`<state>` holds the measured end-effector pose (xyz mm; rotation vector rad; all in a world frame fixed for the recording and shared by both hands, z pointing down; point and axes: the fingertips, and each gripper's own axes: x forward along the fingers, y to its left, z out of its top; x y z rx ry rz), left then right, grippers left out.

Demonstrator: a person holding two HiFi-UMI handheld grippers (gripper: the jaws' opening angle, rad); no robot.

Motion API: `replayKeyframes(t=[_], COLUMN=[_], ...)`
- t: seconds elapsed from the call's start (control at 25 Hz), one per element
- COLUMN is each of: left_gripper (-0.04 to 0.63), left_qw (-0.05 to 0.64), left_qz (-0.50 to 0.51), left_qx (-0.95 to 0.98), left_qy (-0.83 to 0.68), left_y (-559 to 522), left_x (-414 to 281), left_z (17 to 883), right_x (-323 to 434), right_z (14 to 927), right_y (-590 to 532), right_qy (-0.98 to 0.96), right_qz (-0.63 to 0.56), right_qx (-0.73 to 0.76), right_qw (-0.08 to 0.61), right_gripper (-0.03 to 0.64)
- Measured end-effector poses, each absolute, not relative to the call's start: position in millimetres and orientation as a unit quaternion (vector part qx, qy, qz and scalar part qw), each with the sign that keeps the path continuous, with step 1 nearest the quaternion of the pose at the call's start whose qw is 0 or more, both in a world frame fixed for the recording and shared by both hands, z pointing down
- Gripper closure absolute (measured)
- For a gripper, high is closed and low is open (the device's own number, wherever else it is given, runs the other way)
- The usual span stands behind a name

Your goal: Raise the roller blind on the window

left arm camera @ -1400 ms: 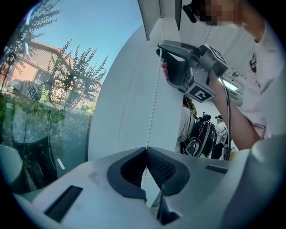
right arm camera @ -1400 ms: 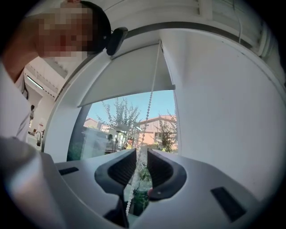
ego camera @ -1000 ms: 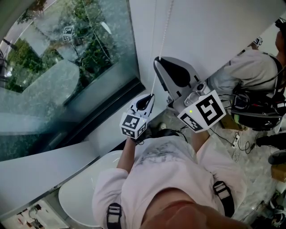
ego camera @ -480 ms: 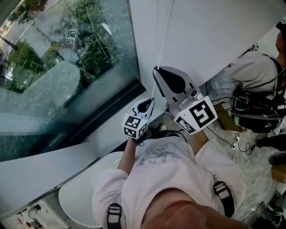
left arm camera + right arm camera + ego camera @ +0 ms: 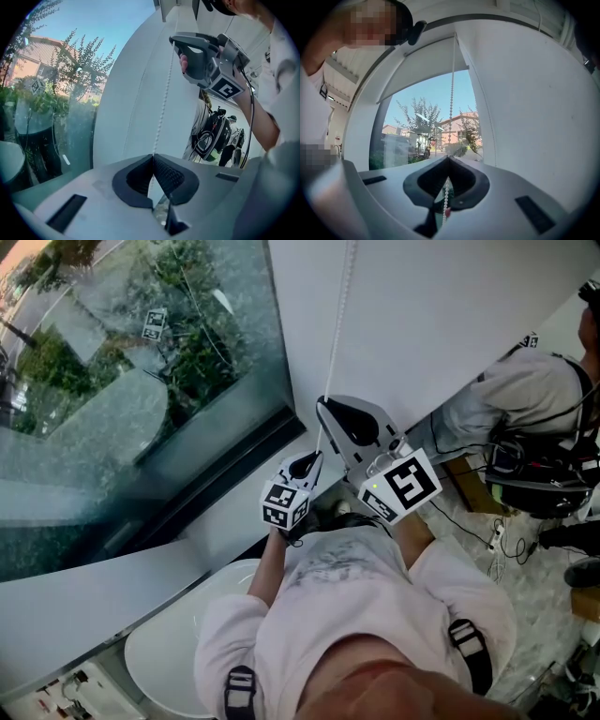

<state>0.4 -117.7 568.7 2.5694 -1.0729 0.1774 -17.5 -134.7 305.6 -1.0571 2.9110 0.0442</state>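
Note:
A white bead chain (image 5: 342,320) hangs down the white wall beside the window (image 5: 112,381). My right gripper (image 5: 322,404) is the upper one and is shut on the chain. In the right gripper view the bead chain (image 5: 452,93) runs from the closed jaws up to the roller blind (image 5: 426,61), which covers only the top of the pane. Just below, my left gripper (image 5: 318,457) is also shut on the chain. In the left gripper view the bead chain (image 5: 163,105) rises from the pinched jaws towards the right gripper (image 5: 201,56).
A dark window sill (image 5: 225,465) runs below the glass. A white round table (image 5: 169,643) stands at the lower left. Another person (image 5: 525,399) with dark gear and cables is close on the right, above a littered floor.
My right gripper has come down along the wall with the chain in it, closing the gap to the left gripper. The left gripper has barely moved.

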Motion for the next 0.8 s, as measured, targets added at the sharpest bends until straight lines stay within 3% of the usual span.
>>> replayKeyframes(t=[0.8], left_gripper=[0.586], left_qw=[0.219], left_qz=[0.103], left_qx=[0.897], left_qy=[-0.37], left_y=[-108.5], left_x=[4.6], left_z=[635.7], right_x=[-15.0], right_z=[371.8], right_y=[-123.5], right_qy=[0.938], right_qz=[-0.02], right_qx=[-0.344], right_qw=[-0.02], right_gripper=[0.555])
